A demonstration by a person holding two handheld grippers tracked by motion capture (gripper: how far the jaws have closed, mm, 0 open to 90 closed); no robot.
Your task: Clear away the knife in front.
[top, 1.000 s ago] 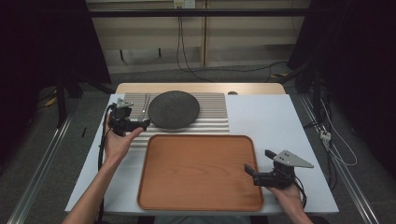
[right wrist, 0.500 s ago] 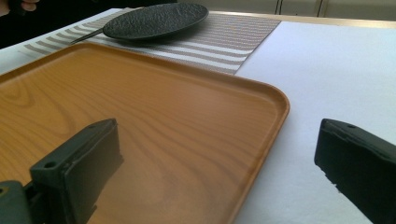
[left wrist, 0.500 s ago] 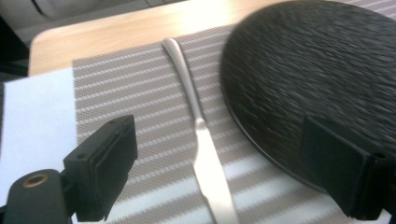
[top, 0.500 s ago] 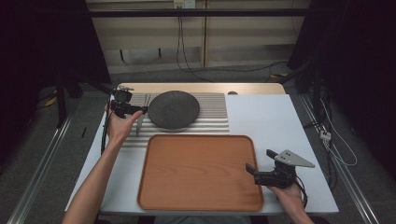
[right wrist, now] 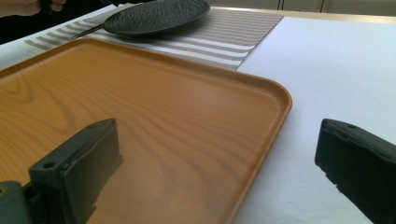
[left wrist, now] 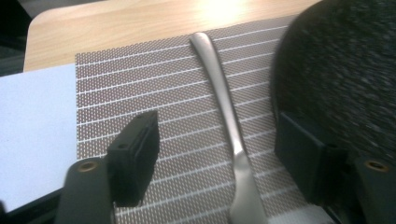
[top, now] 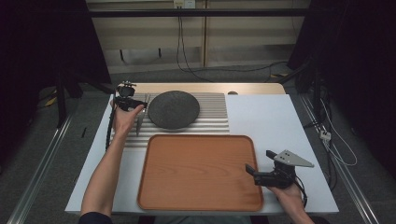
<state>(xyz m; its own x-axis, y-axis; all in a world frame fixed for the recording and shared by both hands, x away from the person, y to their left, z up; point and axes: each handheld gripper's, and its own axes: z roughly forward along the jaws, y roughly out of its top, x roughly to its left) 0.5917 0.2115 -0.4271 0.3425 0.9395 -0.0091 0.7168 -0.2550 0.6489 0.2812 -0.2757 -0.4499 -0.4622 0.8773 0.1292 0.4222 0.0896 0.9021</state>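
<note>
Lying on the striped placemat (top: 205,114): dark round plate (top: 173,109), nothing on it; a fork (left wrist: 227,116) just left of plate. Wooden tray (top: 198,172) just in front of placemat, bare. Left gripper (left wrist: 215,163) jaws spread, straddling fork. Right gripper (top: 251,171) at tray's right edge, jaws apart, grasping nothing.

I see a silver fork (left wrist: 224,116) lying flat on the striped placemat (top: 212,109), just beside the dark round plate (top: 173,109). The empty wooden tray (top: 201,172) lies nearer to me.
</note>
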